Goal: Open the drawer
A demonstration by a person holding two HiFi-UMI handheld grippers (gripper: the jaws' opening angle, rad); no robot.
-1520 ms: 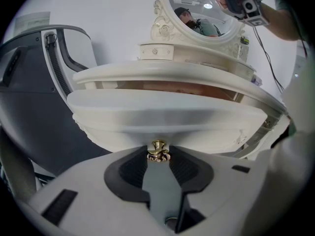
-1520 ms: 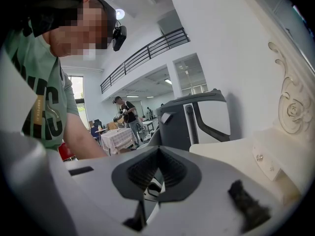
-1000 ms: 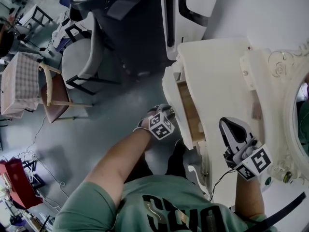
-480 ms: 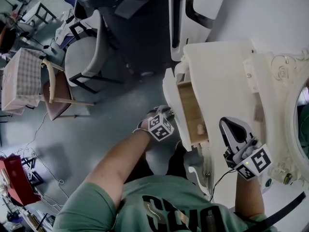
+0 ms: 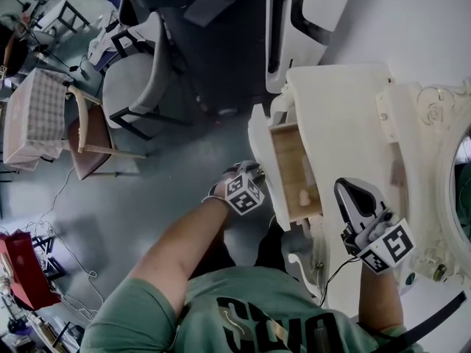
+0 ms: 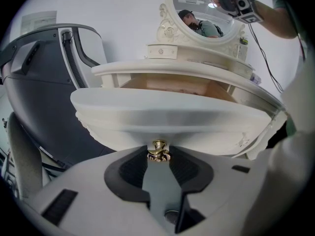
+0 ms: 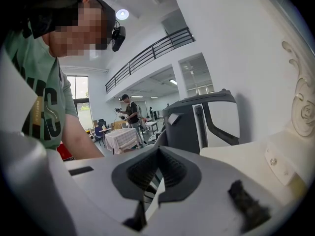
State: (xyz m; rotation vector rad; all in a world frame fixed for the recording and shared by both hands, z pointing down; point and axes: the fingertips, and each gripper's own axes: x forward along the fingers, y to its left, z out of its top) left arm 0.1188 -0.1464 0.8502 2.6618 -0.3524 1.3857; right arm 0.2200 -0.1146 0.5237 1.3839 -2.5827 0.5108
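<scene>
Cream drawer, partly out with bare wood inside, has its brass knob pinched by the left claw.

Head view looks steeply down on the dressing table; both gripper views apparently face it close.

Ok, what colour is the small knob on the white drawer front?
The small metal knob is brass-gold, clearest in the left gripper view.
</scene>
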